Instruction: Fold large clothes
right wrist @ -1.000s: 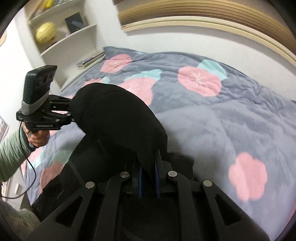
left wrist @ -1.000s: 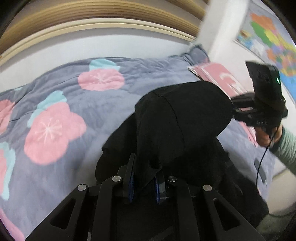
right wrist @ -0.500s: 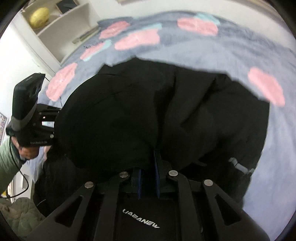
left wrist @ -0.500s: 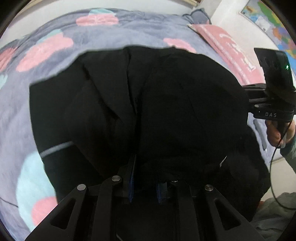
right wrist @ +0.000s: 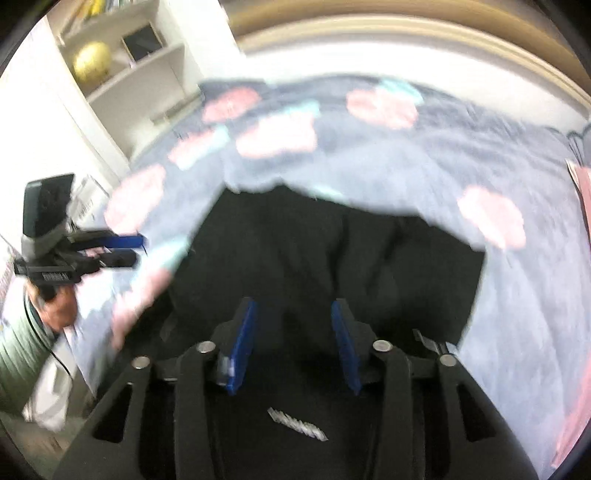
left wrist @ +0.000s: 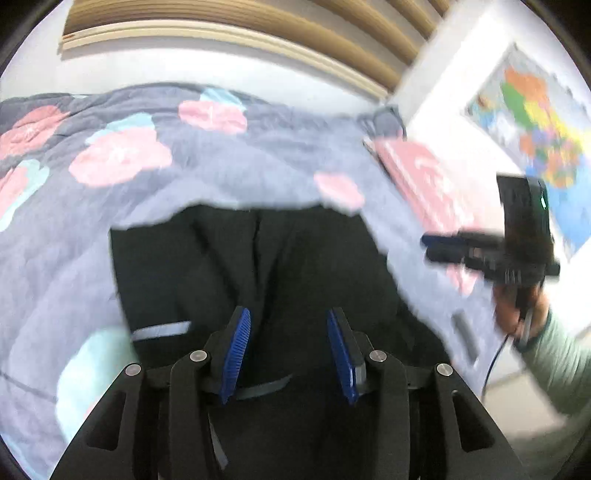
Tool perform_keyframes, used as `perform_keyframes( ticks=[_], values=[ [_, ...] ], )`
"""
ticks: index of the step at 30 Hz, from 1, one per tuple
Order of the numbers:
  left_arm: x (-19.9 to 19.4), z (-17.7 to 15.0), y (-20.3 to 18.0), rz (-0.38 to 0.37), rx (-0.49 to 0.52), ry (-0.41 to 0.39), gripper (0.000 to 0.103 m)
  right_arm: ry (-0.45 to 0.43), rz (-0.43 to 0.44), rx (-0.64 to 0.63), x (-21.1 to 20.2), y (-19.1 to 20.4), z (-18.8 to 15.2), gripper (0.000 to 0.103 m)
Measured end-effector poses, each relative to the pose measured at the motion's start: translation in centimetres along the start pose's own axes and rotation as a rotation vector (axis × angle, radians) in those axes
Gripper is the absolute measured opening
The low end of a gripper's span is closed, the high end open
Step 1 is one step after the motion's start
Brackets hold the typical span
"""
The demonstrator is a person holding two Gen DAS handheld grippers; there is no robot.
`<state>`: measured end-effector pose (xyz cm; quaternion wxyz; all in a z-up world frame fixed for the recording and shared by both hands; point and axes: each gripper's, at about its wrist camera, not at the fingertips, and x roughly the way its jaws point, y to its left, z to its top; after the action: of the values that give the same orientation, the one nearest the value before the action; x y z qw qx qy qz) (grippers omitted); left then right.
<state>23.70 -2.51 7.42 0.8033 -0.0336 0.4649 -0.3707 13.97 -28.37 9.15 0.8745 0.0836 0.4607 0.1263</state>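
Observation:
A large black garment (left wrist: 258,266) lies spread on the bed, also seen in the right wrist view (right wrist: 332,258). It has a grey reflective strip (left wrist: 160,329) near its left edge. My left gripper (left wrist: 288,354) is open just above the garment's near edge, its blue pads (left wrist: 236,350) apart and holding nothing. My right gripper (right wrist: 295,343) is open above the same garment, empty. The right gripper also shows in the left wrist view (left wrist: 436,247), and the left gripper in the right wrist view (right wrist: 125,251). Both frames are motion-blurred.
The bed has a grey-blue quilt (left wrist: 74,221) with pink and teal flowers. A pink pillow (left wrist: 421,173) lies at the right. A map (left wrist: 535,122) hangs on the wall. White shelves (right wrist: 122,66) hold a yellow ball (right wrist: 92,62). The wooden headboard (left wrist: 221,22) is behind.
Both grippers were shut on the black garment and carried it forward over the bed. Now both have opened and let it go, and it lies flat.

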Motion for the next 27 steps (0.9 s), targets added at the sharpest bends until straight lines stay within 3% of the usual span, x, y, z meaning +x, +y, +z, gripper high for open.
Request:
perform_keyframes(
  ticks=[2, 5, 8, 10, 12, 17, 20, 25, 27],
  values=[
    [2.1, 1.9, 0.5, -0.002, -0.055, 0.008, 0.045, -0.004, 0.002, 0.039, 1.8, 0.6, 2.2, 0.06],
    [6.8, 2.3, 1.4, -0.037, -0.133, 0.091, 0.045, 0.077, -0.009, 0.095, 6.6, 0.7, 2.9, 0.06],
    [10.1, 0.4, 1.7, 0.017, -0.144, 0.171, 0.045, 0.192, -0.049, 0.093, 11.2, -0.1, 0.5, 0.06],
    [13.2, -1.7, 2.5, 0.085, -0.168, 0.28, 0.045, 0.279, -0.063, 0.116, 14.1, -0.9, -1.8, 0.06],
    [15.4, -3.4, 3.0, 0.132, -0.204, 0.332, 0.045, 0.313, -0.041, 0.165, 15.9, -1.9, -4.3, 0.06],
    [14.2, -4.0, 1.3, 0.174, -0.154, 0.267, 0.045, 0.265, -0.044, 0.197, 15.5, -2.0, -6.2, 0.059],
    [11.8, -4.2, -0.1, 0.136, -0.131, 0.222, 0.045, 0.233, -0.027, 0.178, 13.3, -1.5, -5.9, 0.06],
    [6.4, -5.2, -2.9, 0.089, -0.086, 0.126, 0.044, 0.117, -0.019, 0.035, 6.6, 1.8, -7.1, 0.06],
    [6.0, -5.4, -3.4, 0.069, -0.09, 0.112, 0.045, 0.109, -0.015, 0.033, 5.7, 2.3, -7.4, 0.06]
  ],
)
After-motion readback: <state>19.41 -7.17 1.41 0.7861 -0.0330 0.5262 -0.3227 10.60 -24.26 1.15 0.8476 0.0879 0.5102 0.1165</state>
